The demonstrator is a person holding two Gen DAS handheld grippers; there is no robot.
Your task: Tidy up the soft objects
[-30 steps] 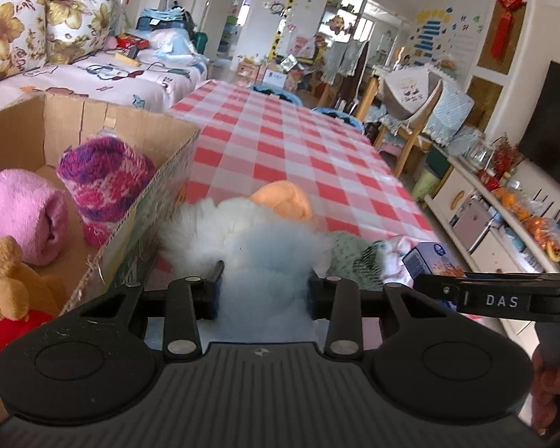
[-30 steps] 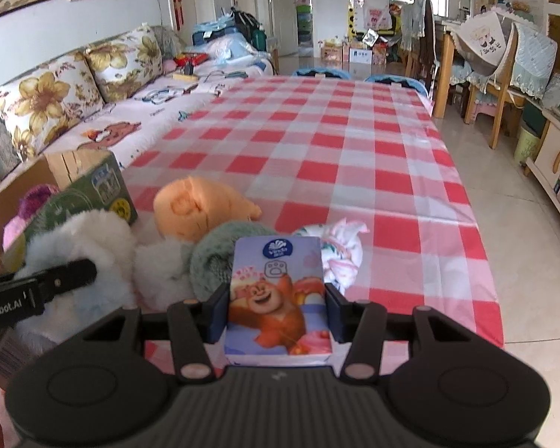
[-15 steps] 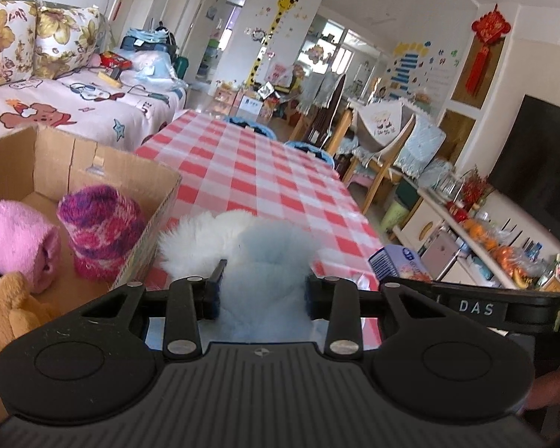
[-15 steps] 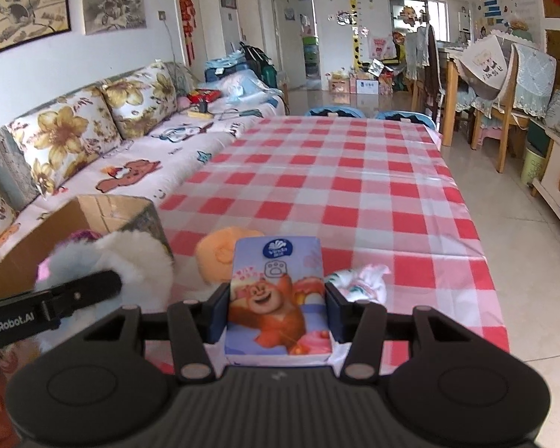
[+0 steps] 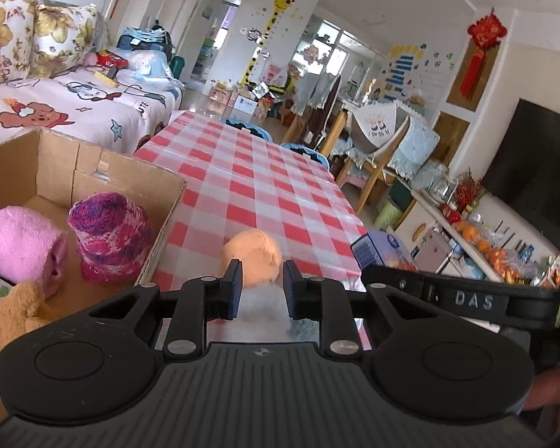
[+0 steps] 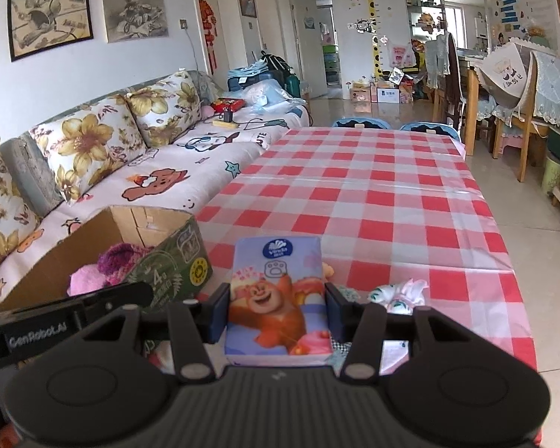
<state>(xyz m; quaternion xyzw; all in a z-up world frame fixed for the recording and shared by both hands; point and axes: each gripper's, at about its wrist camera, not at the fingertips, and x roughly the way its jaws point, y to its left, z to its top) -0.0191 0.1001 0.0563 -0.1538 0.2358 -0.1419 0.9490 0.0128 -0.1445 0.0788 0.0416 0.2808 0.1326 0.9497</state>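
Clamping a pack of tissues [image 6: 278, 298] printed with a cartoon bear, the right gripper [image 6: 278, 311] has its fingers [image 6: 220, 311] pressed against both long sides of the pack, which stands lifted above the near end of the table [image 6: 373, 186] with its red and white checked cloth. Below and to the right of that pack a small crumpled white cloth [image 6: 401, 293] lies on the checks. The left gripper [image 5: 260, 289] has its fingers [image 5: 232, 289] drawn almost together and pinching a tuft of the white fluffy toy [image 5: 263, 308], which shows as a pale blur between and just beneath them. Beyond those fingers an orange plush toy [image 5: 252, 252] sits on the table, just beside the open cardboard box [image 5: 93, 166] at the table's left edge. Inside the box a rolled pink towel [image 5: 16, 244] lies next to a purple and pink knitted hat [image 5: 110, 242], with a tan teddy bear [image 5: 13, 311] nearer the camera. In the left wrist view the tissue pack's blue corner appears above the right gripper's black arm, on the right. A sofa with flowered cushions [image 6: 93, 145] runs along the left side of the table.
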